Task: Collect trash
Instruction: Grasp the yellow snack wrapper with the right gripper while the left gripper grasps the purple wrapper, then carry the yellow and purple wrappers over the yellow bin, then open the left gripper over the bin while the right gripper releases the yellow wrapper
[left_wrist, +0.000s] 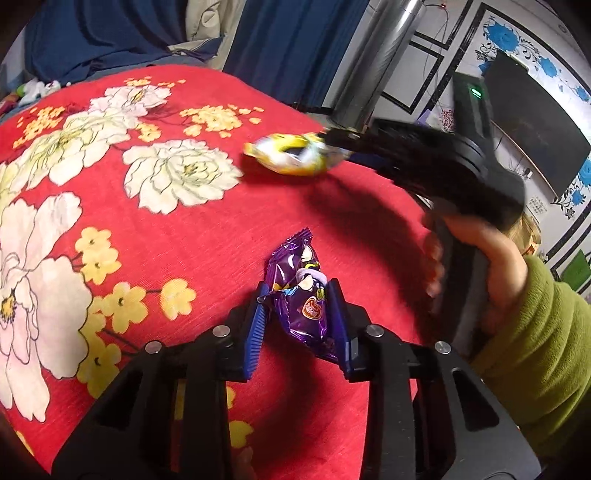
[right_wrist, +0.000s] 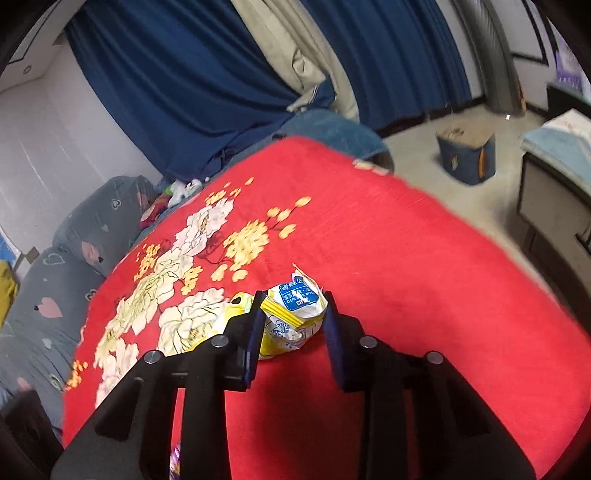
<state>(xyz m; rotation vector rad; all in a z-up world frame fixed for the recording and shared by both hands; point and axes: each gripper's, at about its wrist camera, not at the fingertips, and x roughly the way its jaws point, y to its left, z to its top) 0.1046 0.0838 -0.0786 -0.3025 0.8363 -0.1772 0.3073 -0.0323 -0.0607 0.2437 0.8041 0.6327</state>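
The left gripper (left_wrist: 299, 295) has its two blue-padded jaws closed in against the sides of a shiny purple foil snack wrapper (left_wrist: 304, 291), which stands between them with its crimped upper end poking past the tips, above the red cloth printed with white and yellow flowers (left_wrist: 155, 229). The right gripper (right_wrist: 293, 306) holds a crumpled yellow-and-white wet-wipe packet with a blue label (right_wrist: 291, 314); its jaws are partly drawn together and press on both sides of the packet, which bulges up between the pads. In the left wrist view that packet (left_wrist: 291, 153) and the right gripper (left_wrist: 332, 142) are blurred, so whether the packet is lifted off the cloth or resting on it is hard to tell. A hand in a green fleece sleeve (left_wrist: 476, 258) grips the right tool's handle.
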